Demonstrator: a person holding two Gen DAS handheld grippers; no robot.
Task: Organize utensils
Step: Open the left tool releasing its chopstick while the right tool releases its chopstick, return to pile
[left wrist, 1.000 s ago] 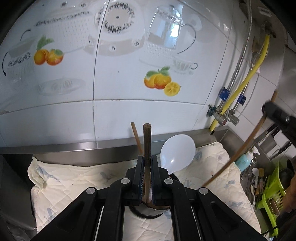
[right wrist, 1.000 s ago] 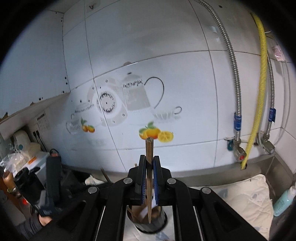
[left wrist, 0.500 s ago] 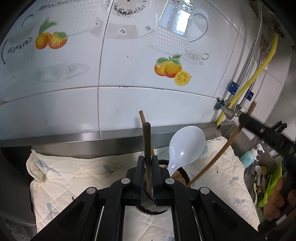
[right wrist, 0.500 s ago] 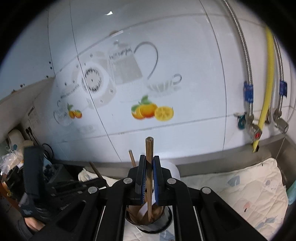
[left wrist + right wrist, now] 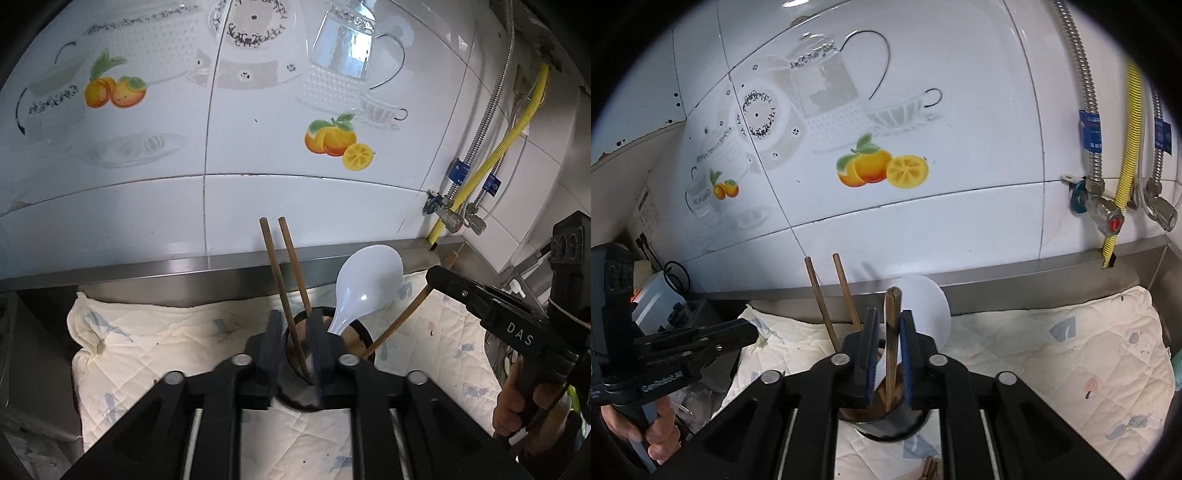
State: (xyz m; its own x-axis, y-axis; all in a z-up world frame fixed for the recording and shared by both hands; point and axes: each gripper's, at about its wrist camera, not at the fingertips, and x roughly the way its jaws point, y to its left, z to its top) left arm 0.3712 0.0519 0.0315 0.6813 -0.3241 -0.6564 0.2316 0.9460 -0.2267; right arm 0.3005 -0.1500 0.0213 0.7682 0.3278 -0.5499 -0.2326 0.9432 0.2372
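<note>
Cup [image 5: 886, 430] (mid-cloth [image 5: 1071, 354]) near steel ledge [image 5: 1034, 273].

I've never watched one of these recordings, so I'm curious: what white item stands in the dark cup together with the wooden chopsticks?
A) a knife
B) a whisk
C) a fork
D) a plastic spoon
D: a white plastic spoon stands bowl-up in the dark cup, to the right of the two brown chopsticks that lean against the cup's rim.
</note>
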